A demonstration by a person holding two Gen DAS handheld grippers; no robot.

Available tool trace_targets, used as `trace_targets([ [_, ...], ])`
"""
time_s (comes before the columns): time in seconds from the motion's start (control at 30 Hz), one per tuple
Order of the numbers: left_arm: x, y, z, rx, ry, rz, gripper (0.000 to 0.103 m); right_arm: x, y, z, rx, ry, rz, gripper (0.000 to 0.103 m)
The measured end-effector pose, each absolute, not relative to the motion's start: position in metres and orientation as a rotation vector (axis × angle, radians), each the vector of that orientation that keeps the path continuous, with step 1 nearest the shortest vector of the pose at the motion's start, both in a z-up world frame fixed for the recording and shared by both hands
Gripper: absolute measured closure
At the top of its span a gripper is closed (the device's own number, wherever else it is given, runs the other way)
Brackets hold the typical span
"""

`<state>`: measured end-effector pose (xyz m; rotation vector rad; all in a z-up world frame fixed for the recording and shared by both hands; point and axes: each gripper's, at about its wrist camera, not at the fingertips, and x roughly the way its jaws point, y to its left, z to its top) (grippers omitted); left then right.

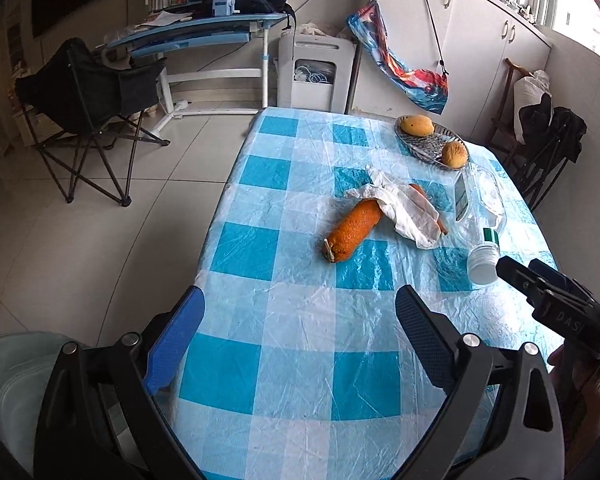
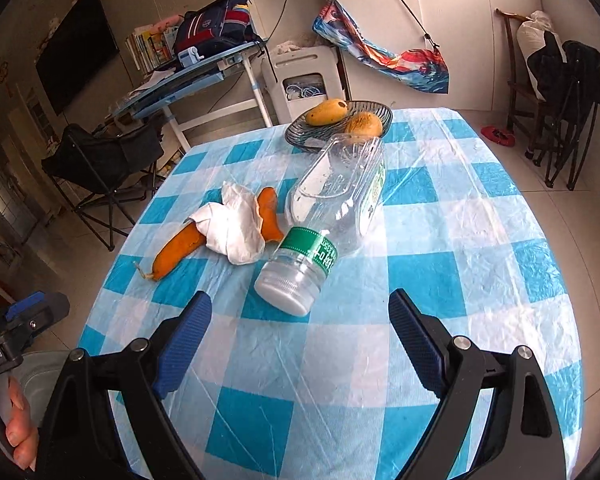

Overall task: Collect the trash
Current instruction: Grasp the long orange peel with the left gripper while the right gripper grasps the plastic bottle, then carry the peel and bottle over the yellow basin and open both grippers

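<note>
On the blue checked tablecloth (image 1: 300, 360) lies an empty clear plastic bottle (image 2: 336, 200) on its side, its white cap (image 2: 288, 288) turned toward me. Left of it a crumpled white tissue (image 2: 232, 228) drapes over an orange carrot (image 2: 176, 254) and a shorter carrot piece (image 2: 270, 212). My right gripper (image 2: 300, 320) is open just short of the cap, nothing between its blue pads. My left gripper (image 1: 300, 320) is open over the near cloth, well short of the carrot (image 1: 354, 230) and tissue (image 1: 404, 212). The bottle (image 1: 480, 216) lies right of them.
A dark glass dish (image 2: 300, 136) with two mangoes stands at the table's far side. A pale round container (image 1: 12, 380) sits low beside the table's near left corner. Folding chairs, a desk and white cabinets stand around the tiled floor.
</note>
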<state>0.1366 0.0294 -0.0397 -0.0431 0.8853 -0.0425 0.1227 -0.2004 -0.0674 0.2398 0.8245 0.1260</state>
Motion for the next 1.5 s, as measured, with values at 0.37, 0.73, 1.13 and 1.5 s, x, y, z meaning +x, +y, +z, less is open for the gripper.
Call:
trace_targets([
  [0.37,0.227,-0.014,-0.090,0.143,0.973,-0.067,0.012,0.197,-0.190,-0.086,0.147,0.893,0.066,0.017],
  [0.73,0.249,-0.034,-0.105,0.130,1.038,-0.183,0.076,0.186,-0.194,-0.085,0.116,0.972,0.208,0.046],
  [1.13,0.179,0.014,-0.095,-0.105,1.129,-0.207,0.082,0.105,-0.198,-0.074,0.206,0.973,0.333,0.046],
  [1.5,0.073,-0.001,-0.059,-0.019,0.888,-0.177,0.082,0.048,-0.196,-0.060,0.320,0.854,0.415,0.046],
])
